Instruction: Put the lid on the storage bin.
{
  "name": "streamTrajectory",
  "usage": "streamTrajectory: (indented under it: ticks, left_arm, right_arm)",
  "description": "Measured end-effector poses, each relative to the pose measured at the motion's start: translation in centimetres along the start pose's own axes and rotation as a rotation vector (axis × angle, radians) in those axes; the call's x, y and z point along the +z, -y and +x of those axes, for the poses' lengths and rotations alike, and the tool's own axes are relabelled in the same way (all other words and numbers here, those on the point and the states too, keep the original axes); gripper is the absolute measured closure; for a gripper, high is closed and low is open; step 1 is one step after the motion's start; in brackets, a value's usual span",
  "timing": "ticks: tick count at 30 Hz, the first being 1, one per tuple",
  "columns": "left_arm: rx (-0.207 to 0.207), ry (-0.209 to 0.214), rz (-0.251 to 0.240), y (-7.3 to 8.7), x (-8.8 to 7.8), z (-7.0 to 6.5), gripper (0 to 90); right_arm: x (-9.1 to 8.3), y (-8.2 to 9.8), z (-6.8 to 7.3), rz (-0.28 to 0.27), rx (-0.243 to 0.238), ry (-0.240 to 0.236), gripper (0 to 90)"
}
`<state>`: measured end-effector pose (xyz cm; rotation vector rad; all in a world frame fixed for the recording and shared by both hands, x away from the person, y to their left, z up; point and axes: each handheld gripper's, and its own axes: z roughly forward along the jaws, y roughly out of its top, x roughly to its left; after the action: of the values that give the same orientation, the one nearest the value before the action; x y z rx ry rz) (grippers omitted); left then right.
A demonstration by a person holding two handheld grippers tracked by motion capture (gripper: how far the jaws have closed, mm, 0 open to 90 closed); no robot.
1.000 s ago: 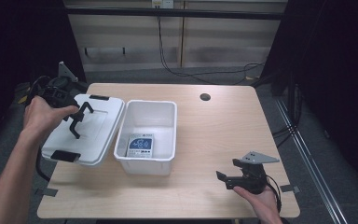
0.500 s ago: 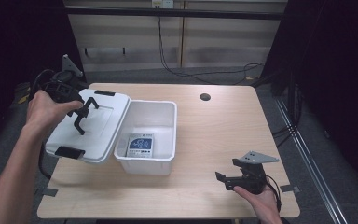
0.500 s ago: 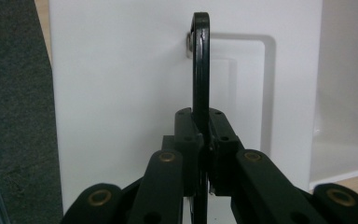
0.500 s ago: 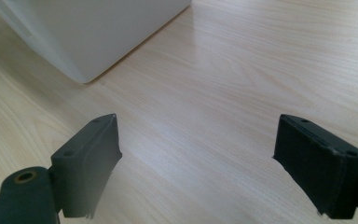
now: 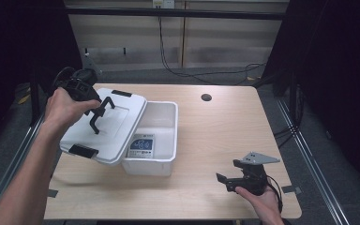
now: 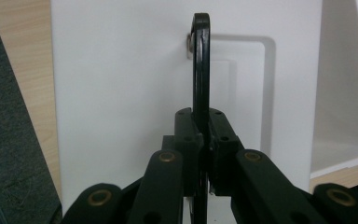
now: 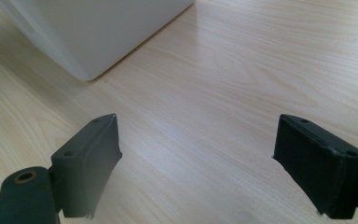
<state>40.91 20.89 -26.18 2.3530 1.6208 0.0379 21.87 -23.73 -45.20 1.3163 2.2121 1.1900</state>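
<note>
Lid (image 5: 105, 129) of the white bin, left-centre of the high view, tilted: lower-left corner hanging off over the bench (image 5: 225, 126), upper-right edge propped on the rim of the open bin (image 5: 161, 140). Black handle (image 6: 200, 60) standing up out of the lid's recess, running straight up the middle of the left gripper view. Left hand-held gripper (image 5: 96, 115) clamped tight on that handle, pads squeezed flat either side, nothing else in there. Lid's long axis running lower-left to upper-right in the high view, bin mouth sitting just to the right of it, so probably a short shuffle rightward to line it up and drop it on. Something with a blue-and-white label (image 5: 141, 145) lying in the bottom of the bin. Right hand-held gripper (image 5: 229, 180) way off at lower right, parked low over bare bench, jaws wide apart and holding nothing, bin corner (image 7: 88, 32) off to its upper left. Left hand clearly the nearer one here.
</note>
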Motion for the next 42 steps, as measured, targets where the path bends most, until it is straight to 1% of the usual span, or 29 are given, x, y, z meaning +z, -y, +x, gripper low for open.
streamTrajectory:
  ticks: [3, 4, 6, 8, 10, 11, 12, 14, 15, 17, 19, 21, 22, 25, 26, 29, 31, 35, 36, 38, 41, 42]
  left_arm:
    - [-0.002, 0.003, -0.001, -0.2, 0.2, -0.9, 84.8]
    - [0.005, 0.001, 0.003, -0.3, 0.4, -1.2, 84.8]
    - [0.015, 0.012, 0.004, -0.6, 0.5, -1.8, 84.8]
    - [0.013, 0.013, -0.016, -0.8, 0.5, -2.3, 84.8]
    - [0.024, 0.014, 0.003, -0.9, 0.7, -3.0, 84.8]
    - [0.035, 0.015, 0.003, -1.0, 0.7, -3.2, 84.9]
    - [0.034, 0.016, 0.001, -1.2, 0.8, -3.4, 84.8]
    - [0.047, 0.012, 0.016, -1.5, 1.0, -4.0, 84.8]
    - [0.045, 0.017, 0.004, -1.6, 1.1, -4.4, 84.8]
    - [0.057, 0.028, 0.012, -1.8, 1.2, -4.7, 84.8]
    - [0.053, 0.038, 0.008, -2.0, 1.2, -5.1, 84.8]
    - [0.063, 0.042, 0.016, -2.2, 1.3, -5.4, 84.8]
    - [0.057, 0.042, 0.014, -2.2, 1.5, -5.6, 84.8]
    - [0.055, 0.042, 0.028, -2.4, 1.8, -5.9, 84.8]
    - [0.053, 0.043, 0.023, -2.4, 1.9, -6.0, 84.8]
    - [0.029, 0.055, 0.023, -2.6, 2.0, -6.2, 84.8]
    - [0.029, 0.05, 0.019, -2.7, 2.2, -6.3, 84.8]
    - [0.0, 0.055, 0.016, -3.0, 2.6, -6.8, 84.9]
    - [-0.001, 0.055, 0.017, -3.0, 2.6, -6.8, 84.9]
    - [-0.026, 0.063, 0.006, -3.1, 2.7, -6.9, 84.9]
    - [-0.057, 0.065, -0.005, -3.2, 2.8, -6.9, 84.9]
    - [-0.067, 0.067, -0.002, -3.2, 2.8, -6.9, 84.9]
  right_arm:
    - [0.1, 0.0, 0.0, 0.007, -0.001, -0.004, 13.6]
    - [0.1, 0.0, 0.0, 0.01, -0.001, -0.006, 13.6]
    - [0.1, 0.0, 0.0, 0.011, 0.002, -0.008, 13.6]
    - [0.1, 0.0, 0.0, 0.01, 0.003, -0.01, 13.6]
    - [0.1, 0.0, 0.0, 0.011, 0.002, -0.011, 13.6]
    - [0.1, 0.0, 0.0, 0.011, 0.002, -0.011, 13.6]
    - [0.1, 0.0, 0.0, 0.012, 0.003, -0.012, 13.6]
    - [0.1, 0.0, 0.0, 0.014, 0.005, -0.013, 13.6]
    - [0.1, 0.0, 0.0, 0.015, 0.004, -0.013, 13.6]
    - [0.1, 0.0, 0.1, 0.024, -0.004, -0.018, 13.6]
    - [0.2, 0.0, 0.1, 0.024, -0.009, -0.02, 13.6]
    - [0.2, 0.0, 0.1, 0.028, -0.001, -0.02, 13.6]
    - [0.2, 0.0, 0.1, 0.028, 0.0, -0.019, 13.6]
    - [0.1, 0.0, 0.1, 0.023, -0.001, -0.022, 13.6]
    - [0.2, 0.0, 0.1, 0.023, -0.001, -0.02, 13.6]
    - [0.2, 0.0, 0.1, 0.027, 0.002, -0.022, 13.6]
    - [0.2, 0.0, 0.1, 0.028, 0.004, -0.023, 13.6]
    - [0.1, 0.0, 0.1, 0.026, 0.004, -0.023, 13.6]
    - [0.2, 0.0, 0.1, 0.027, 0.006, -0.024, 13.6]
    - [0.2, 0.0, 0.0, 0.025, 0.003, -0.024, 13.6]
    - [0.2, 0.0, 0.0, 0.025, 0.003, -0.023, 13.6]
    - [0.2, 0.0, 0.0, 0.025, 0.004, -0.023, 13.6]
